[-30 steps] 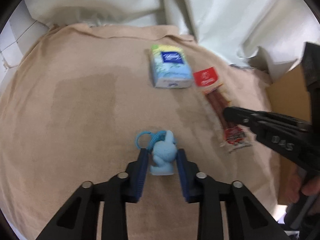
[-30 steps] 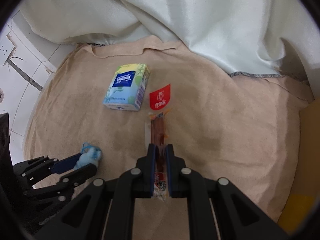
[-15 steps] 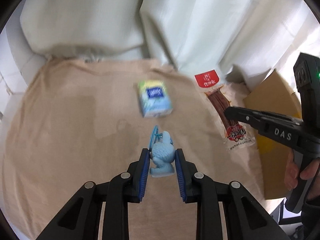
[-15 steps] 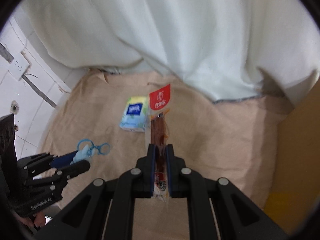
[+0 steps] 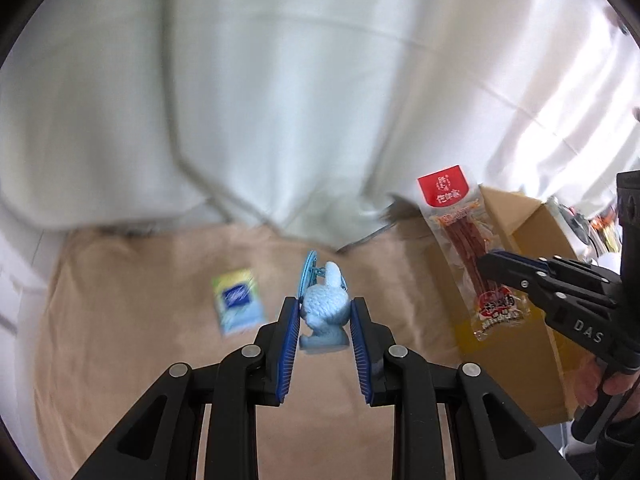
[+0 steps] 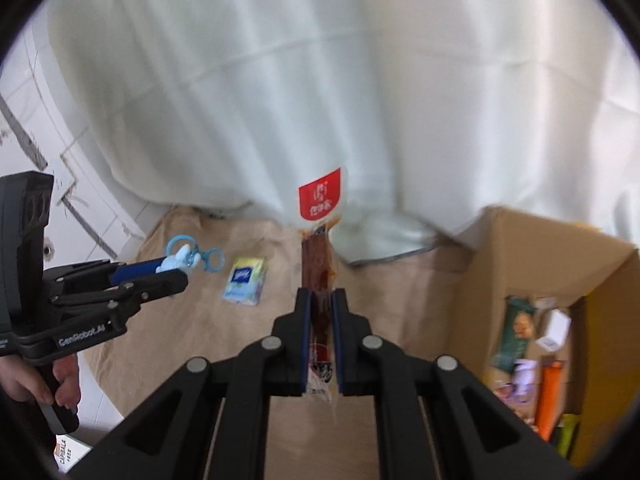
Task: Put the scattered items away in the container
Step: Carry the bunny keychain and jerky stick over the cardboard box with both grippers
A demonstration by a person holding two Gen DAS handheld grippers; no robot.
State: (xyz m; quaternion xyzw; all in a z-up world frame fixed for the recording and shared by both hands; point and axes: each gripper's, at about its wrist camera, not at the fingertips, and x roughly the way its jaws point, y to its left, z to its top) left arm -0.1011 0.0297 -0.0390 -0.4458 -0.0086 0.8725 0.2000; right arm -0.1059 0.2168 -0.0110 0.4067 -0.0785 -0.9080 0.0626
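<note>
Toy (image 5: pixel 325 312): a small blue figure with a ring clip, pinched between the pads of the left gripper (image 5: pixel 325 316) at its body; lifted clear of the cloth (image 5: pixel 140 300). Looks light and slightly rubbery, so a grip across the body should hold (the ring dangles free at the back).
Snack (image 6: pixel 320 264): a long, thin packet with a red header, clamped near its bottom end by the right gripper (image 6: pixel 321 312), whose jaws are nearly closed on it. Light, floppy, slick film; held low, the top end may sway, so I judge a mid-length grip steadier.
Tissues (image 6: pixel 245 281): a soft pack lying flat on the cloth toward its far edge, well apart from both grippers; best taken across its short sides.
Box (image 6: pixel 532 264): open cardboard carton off the cloth's right edge, already holding several packets (blurred, not identifiable).
Hand (image 6: pixel 24 380): grips the left tool's handle.
Change since a second ago: both grippers have risen from the cloth with their loads; toy and snack were then resting on it. The views now tilt up to the white curtain (image 5: pixel 300 100), and the box interior has come into the right view.
Tissues: unmoved.
</note>
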